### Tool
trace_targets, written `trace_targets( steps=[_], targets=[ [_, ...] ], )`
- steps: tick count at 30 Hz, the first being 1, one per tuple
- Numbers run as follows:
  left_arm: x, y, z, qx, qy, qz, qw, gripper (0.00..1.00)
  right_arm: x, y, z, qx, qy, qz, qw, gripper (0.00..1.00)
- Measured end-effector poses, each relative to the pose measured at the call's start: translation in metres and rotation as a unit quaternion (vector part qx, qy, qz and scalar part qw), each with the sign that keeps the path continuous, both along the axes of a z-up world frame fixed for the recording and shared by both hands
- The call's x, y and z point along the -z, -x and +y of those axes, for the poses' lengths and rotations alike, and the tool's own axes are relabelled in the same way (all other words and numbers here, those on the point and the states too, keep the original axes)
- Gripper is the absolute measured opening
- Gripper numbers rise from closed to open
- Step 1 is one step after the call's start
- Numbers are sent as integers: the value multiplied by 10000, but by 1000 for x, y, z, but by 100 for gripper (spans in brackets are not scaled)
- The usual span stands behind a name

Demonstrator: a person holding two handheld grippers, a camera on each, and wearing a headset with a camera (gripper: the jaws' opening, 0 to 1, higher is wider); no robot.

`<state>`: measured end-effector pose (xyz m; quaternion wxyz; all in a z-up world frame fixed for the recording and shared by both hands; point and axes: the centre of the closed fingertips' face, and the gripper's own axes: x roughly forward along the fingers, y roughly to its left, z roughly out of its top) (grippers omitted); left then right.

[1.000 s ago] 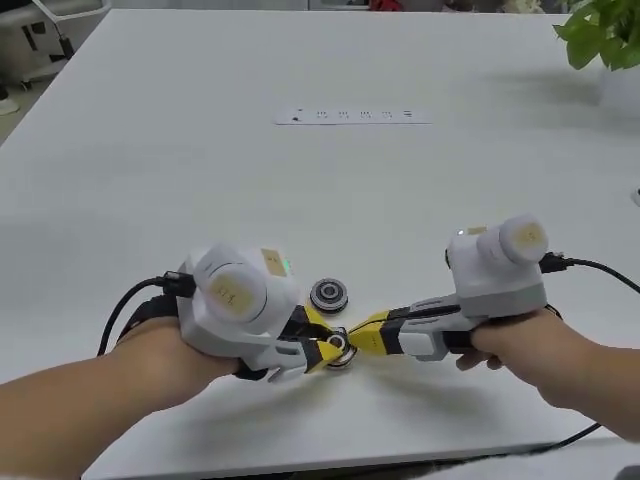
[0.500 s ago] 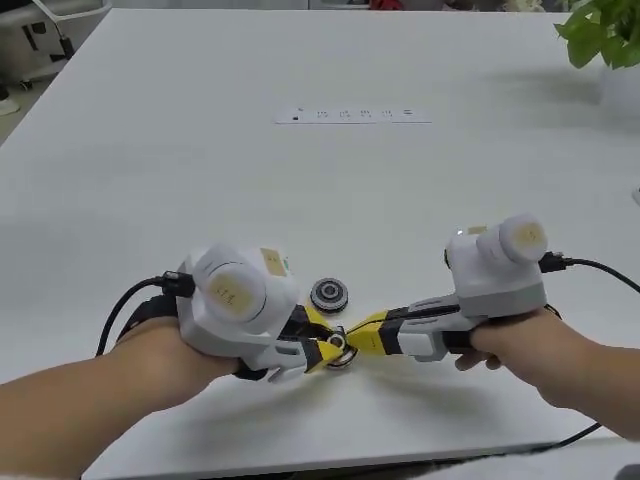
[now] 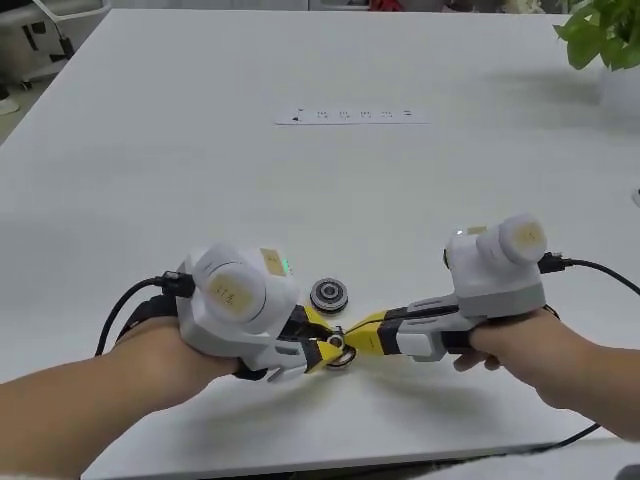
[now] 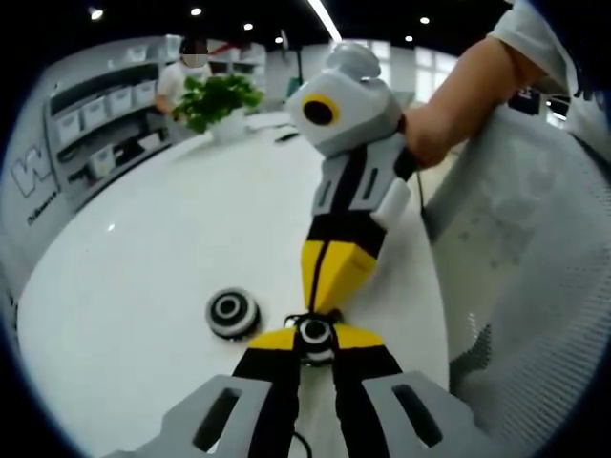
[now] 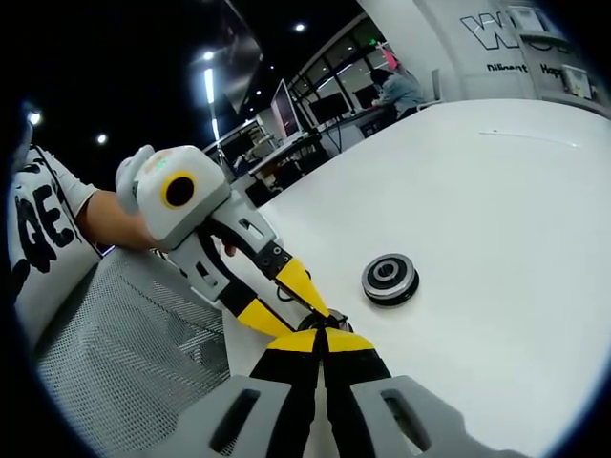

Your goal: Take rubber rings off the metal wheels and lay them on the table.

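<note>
Looking along left gripper (image 4: 315, 340): it clamps a wheel (image 4: 314, 330); right gripper (image 4: 322, 307) pinched together.

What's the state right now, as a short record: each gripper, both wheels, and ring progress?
left gripper: shut on held wheel, low over the near part of the table
right gripper: jaws shut, tips against the held wheel's rim; whether they pinch rubber cannot be told
loose wheel: lies flat on the table just beyond the two grippers, apart from them
black ring: on the loose wheel, not yet removed
</note>
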<state>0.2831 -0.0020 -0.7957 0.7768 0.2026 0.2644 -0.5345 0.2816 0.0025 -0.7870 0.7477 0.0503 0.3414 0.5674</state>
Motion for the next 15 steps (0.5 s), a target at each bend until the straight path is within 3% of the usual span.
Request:
trace_targets(
  steps=[13,15],
  targets=[
    [-1,1,0,-4,13,3,10000,12,-1,-1,1,-4,-62,27,10000,0],
    [-1,1,0,-6,17,4,10000,12,-6,3,5,-75,-229,84,9997,0]
  ],
)
